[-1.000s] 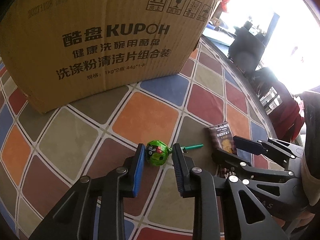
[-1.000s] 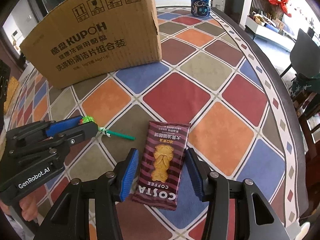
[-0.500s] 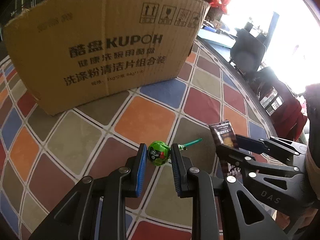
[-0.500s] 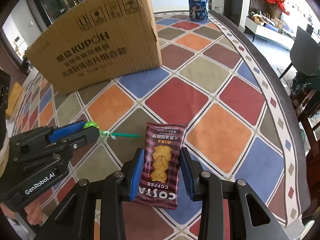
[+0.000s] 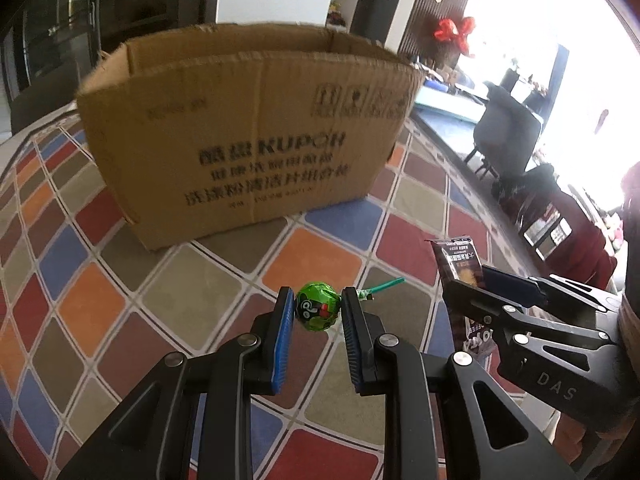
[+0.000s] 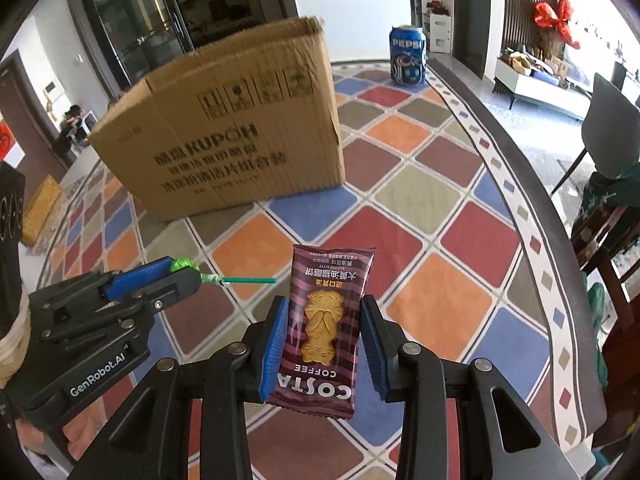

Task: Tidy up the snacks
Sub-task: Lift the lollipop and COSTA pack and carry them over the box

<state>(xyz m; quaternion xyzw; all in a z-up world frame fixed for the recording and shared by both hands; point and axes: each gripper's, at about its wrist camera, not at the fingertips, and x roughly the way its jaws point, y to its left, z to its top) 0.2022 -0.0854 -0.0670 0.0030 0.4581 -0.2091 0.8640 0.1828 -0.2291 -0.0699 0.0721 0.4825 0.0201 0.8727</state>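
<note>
My left gripper (image 5: 317,312) is shut on a green lollipop (image 5: 317,312) and holds it above the tablecloth, its green stick pointing right. It also shows in the right wrist view (image 6: 182,266). My right gripper (image 6: 322,332) is shut on a brown Costa Coffee biscuit packet (image 6: 324,324), lifted off the table; the packet also shows in the left wrist view (image 5: 456,258). An open brown cardboard box (image 5: 256,136) printed KUPOH stands ahead of both grippers (image 6: 224,136). Its inside is hidden.
A blue Pepsi can (image 6: 408,56) stands on the table behind the box to the right. The round table has a colourful checked cloth (image 6: 420,196); its edge curves along the right. Dark chairs (image 6: 612,128) stand beyond it.
Both grippers closed on their snacks, the left on the lollipop and the right on the biscuit packet. Both then lifted them off the table, so the box top now shows.
</note>
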